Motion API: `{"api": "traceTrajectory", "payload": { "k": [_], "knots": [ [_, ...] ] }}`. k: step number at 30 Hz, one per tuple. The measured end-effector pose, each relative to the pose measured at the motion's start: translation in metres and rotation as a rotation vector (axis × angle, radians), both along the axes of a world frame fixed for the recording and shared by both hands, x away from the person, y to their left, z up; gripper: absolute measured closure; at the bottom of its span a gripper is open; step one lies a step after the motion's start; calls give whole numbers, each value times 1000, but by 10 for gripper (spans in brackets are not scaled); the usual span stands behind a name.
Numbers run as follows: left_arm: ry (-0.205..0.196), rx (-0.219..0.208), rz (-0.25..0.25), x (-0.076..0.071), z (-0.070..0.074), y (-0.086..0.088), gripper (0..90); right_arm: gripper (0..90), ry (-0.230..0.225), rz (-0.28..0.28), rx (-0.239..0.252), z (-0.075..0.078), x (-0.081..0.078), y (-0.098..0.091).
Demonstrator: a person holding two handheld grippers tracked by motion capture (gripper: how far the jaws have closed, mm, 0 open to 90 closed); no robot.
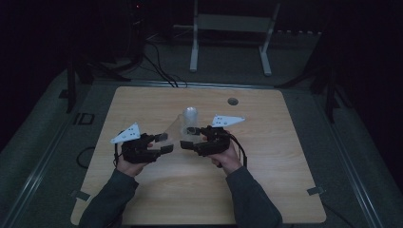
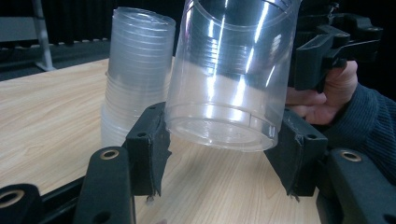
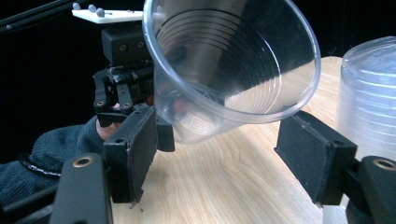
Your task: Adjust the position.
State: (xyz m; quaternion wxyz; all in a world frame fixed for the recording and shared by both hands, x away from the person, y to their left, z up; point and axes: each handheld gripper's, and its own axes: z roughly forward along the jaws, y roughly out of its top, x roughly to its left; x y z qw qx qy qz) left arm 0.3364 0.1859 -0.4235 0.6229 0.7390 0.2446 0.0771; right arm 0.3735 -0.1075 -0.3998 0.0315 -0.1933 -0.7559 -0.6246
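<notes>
Down in the left gripper view, the left claw (image 2: 219, 149) is clamped on the base end of a clear plastic cup (image 2: 233, 74), pads pressing either side, the cup tipped and its rim cut off by the top of the picture. Just behind it stands a stack of clear cups (image 2: 135, 70), upright on the pale wood surface (image 2: 51, 107), its foot hidden behind one black jaw. The right gripper view looks straight into the cup's open mouth (image 3: 233, 60): the right claw (image 3: 215, 154) stands partway open beneath the rim, pads on either side with a visible gap to the plastic, so no grip there. The stack (image 3: 369, 102) is cut off at that picture's right edge.

From the high view, the two claws face each other near the middle of the surface (image 1: 142, 199), left claw (image 1: 161, 142) and right claw (image 1: 187, 137), the cup (image 1: 175, 129) a faint glint between them, hard to make out in the dim light. The stack (image 1: 191, 115) sits just beyond. Farther off, a dark floor with cables (image 1: 157, 66) and a white frame (image 1: 233, 28).
</notes>
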Motion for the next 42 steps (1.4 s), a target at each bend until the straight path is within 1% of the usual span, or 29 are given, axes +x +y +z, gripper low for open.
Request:
{"api": "traceTrajectory", "payload": {
  "k": [3,10,17,26,35,38,39,42],
  "knots": [
    [3,-15,1,0,-1,-1,424,285,6,-1,18,0,1,1],
    [3,-33,-4,0,-2,-2,423,284,21,4,55,1,2,2],
    [-2,-35,-4,0,-2,-3,423,282,42,11,86,1,3,4],
    [-7,-51,-7,-1,-2,-5,424,268,74,12,131,-2,5,7],
    [-8,-44,-22,-1,-2,-8,423,259,97,23,185,-3,6,8],
    [-10,-41,-27,-1,-2,-9,423,259,101,25,195,-3,7,8],
    [-12,-37,-29,-1,-2,-9,423,266,105,31,203,-3,7,9],
    [-13,-37,-31,-1,-2,-10,423,301,105,30,200,-4,7,10]
  ]
}}
